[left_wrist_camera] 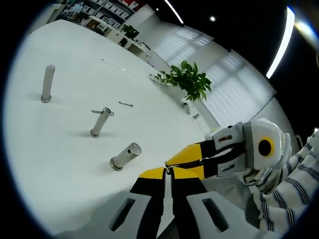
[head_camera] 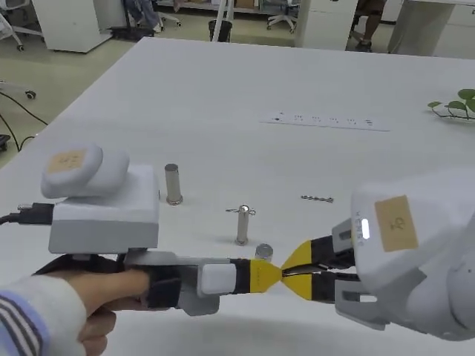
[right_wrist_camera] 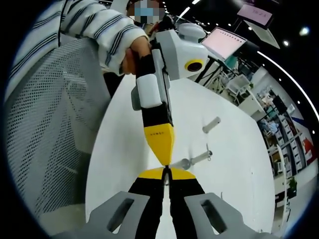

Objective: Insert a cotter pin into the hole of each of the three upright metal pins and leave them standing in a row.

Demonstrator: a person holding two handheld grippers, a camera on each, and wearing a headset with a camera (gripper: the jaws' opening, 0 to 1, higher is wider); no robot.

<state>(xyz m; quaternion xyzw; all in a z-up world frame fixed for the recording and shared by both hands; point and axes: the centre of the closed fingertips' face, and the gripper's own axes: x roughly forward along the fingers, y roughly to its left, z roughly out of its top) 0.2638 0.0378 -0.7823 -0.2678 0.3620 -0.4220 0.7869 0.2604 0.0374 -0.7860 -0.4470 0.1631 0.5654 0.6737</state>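
Observation:
My left gripper (head_camera: 273, 273) and right gripper (head_camera: 292, 272) meet tip to tip low over the white table (head_camera: 223, 96), both shut. A small grey piece, seemingly a cotter pin (left_wrist_camera: 169, 170), is pinched where the yellow tips touch. Just behind them stands a metal pin (head_camera: 263, 251), partly hidden. Farther back, a second metal pin (head_camera: 243, 225) has a cotter pin through its top. A third, bare pin (head_camera: 172, 184) stands to the left. A loose cotter pin (head_camera: 317, 199) lies on the table to the right. The right gripper view shows my right gripper (right_wrist_camera: 166, 173) facing the left gripper (right_wrist_camera: 164, 160).
A flat white strip (head_camera: 324, 120) lies farther back on the table, and a green plant (head_camera: 454, 105) sits at the right edge. A hand (head_camera: 104, 297) in a striped sleeve holds the left gripper near the table's front edge.

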